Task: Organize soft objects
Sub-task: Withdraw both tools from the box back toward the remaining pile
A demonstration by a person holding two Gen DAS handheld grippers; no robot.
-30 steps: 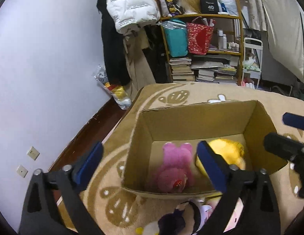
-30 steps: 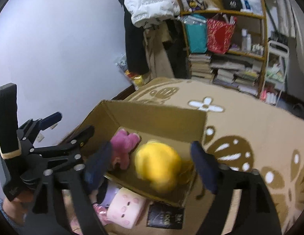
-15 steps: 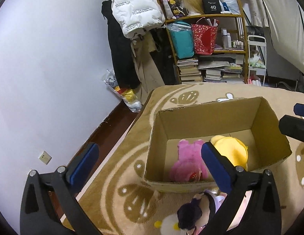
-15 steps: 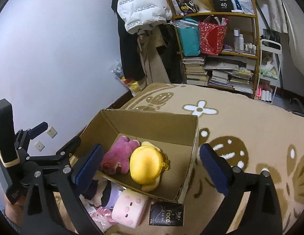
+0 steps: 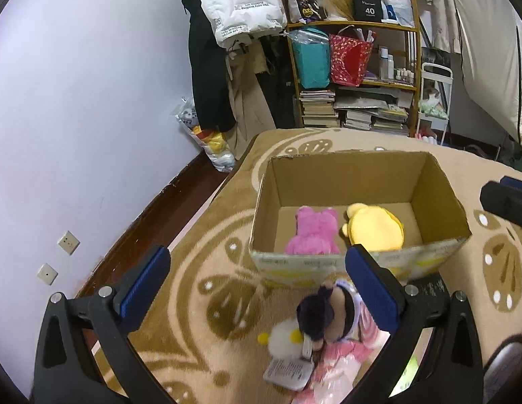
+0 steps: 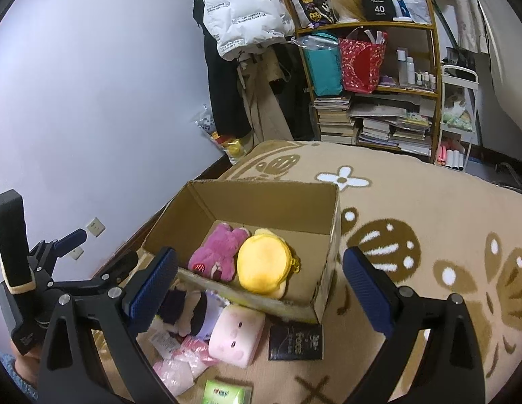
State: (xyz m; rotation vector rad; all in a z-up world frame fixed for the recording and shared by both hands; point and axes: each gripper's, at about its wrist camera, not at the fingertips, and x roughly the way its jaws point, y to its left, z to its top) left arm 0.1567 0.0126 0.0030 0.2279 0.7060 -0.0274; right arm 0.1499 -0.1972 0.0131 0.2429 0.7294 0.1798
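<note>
Held both grippers wide apart and empty above the floor: left gripper [image 5: 257, 282] over the loose toys, right gripper [image 6: 259, 277] over the near wall of the cardboard box [image 6: 333, 235]. Lined with ribbed blue pads [image 5: 370, 289] on black frames. Stood open-topped on a shaggy tan rug [image 6: 429, 202] patterned in brown and white, with plain corrugated walls and a printed front. Lay inside, side by side and touching: a fuzzy pink plush [image 6: 219, 250] and a rounded, smooth yellow plush [image 6: 262, 266]. Lay outside, just before the box: a dark-haired doll [image 5: 320, 314], a boxy pale pink pillow toy [image 6: 235, 335] with a small stitched face, a flat black packet [image 6: 294, 341], and crinkly pink wrapping [image 6: 180, 363].
</note>
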